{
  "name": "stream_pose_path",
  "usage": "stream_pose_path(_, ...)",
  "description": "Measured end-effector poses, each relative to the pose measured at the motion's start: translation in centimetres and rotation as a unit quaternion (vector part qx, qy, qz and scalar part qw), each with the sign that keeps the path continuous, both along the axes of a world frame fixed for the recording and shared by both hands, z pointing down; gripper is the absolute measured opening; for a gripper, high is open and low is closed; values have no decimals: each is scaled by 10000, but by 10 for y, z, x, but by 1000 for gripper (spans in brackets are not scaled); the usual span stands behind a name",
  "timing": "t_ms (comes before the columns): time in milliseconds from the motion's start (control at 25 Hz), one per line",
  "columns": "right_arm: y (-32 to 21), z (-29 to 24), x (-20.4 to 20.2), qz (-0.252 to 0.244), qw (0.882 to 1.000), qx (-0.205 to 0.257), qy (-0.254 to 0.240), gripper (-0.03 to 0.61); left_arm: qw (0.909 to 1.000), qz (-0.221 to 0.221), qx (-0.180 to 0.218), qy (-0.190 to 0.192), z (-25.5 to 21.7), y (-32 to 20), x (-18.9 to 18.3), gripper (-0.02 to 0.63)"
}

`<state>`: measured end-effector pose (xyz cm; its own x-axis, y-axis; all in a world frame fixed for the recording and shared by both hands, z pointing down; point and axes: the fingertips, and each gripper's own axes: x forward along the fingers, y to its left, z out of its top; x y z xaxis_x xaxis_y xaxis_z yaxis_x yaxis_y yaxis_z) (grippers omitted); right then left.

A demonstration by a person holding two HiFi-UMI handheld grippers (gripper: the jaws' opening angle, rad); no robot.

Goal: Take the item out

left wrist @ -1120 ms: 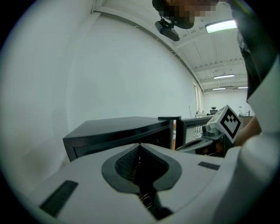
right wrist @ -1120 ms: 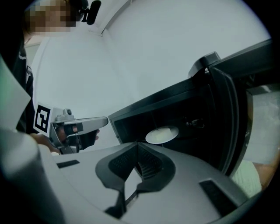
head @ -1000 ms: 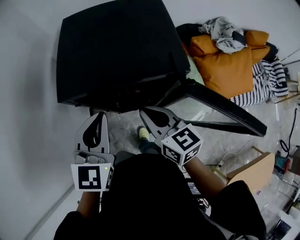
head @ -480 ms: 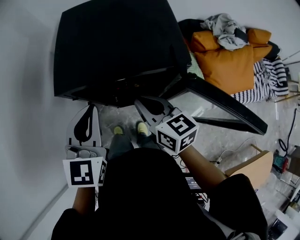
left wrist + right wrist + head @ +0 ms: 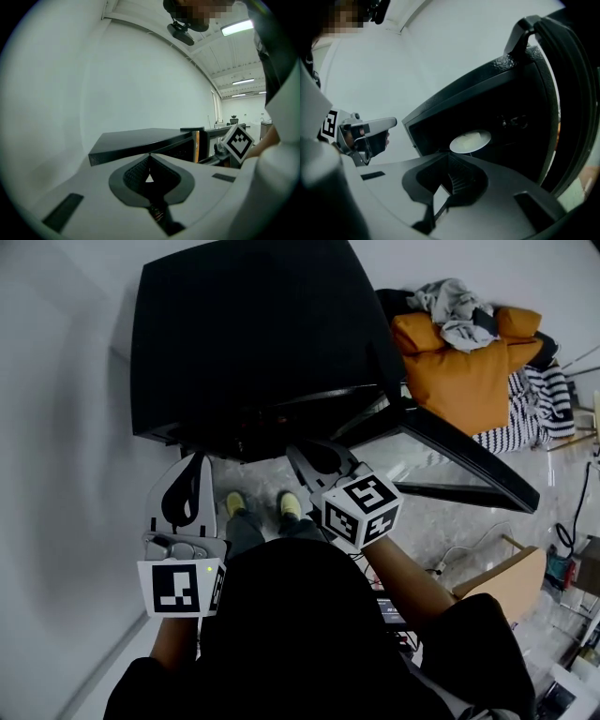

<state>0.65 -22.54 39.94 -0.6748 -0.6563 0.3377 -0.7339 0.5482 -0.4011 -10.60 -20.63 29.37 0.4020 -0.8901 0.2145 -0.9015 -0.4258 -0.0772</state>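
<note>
A black microwave-like appliance (image 5: 253, 334) stands in front of me with its door (image 5: 459, 451) swung open to the right. Inside the dark cavity a white plate (image 5: 470, 140) shows in the right gripper view, with something pale on it that I cannot make out. My right gripper (image 5: 298, 448) is shut and empty, pointing at the opening just short of the plate (image 5: 449, 155). My left gripper (image 5: 195, 457) is shut with nothing in it, in front of the appliance's left front corner (image 5: 140, 140). Each gripper shows in the other's view, the left one (image 5: 370, 129) to the right gripper's left.
A white wall runs along the left. Orange cushions (image 5: 459, 371) with crumpled clothes and striped fabric (image 5: 539, 399) lie behind the open door. A wooden panel (image 5: 511, 587) and cables lie on the floor at right. My feet in yellow shoes (image 5: 291, 505) stand below the opening.
Both grippers have shifted a little in front of the appliance's open front and stay shut. The head view has drifted slightly.
</note>
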Motion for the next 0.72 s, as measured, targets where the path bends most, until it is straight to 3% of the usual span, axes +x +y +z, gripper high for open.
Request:
stream_pose_path(80, -3, 5, -8, 16, 10000, -53, -76, 16, 10000, -6, 56, 7, -2, 0, -7, 9)
stream_pose_path(160, -7, 10, -14, 43, 9997, -133, -189, 75, 9999, -24, 100, -14, -4, 2, -12, 9)
stream_pose_path(520, -43, 44, -19, 790, 9910, -758, -772, 126, 9996, -170, 205, -69, -10, 13, -26, 8)
stream_pose_path(720, -67, 52, -26, 1088, 9764, -1150, -1471, 143, 9995, -234, 186, -106, -4, 21, -29, 9)
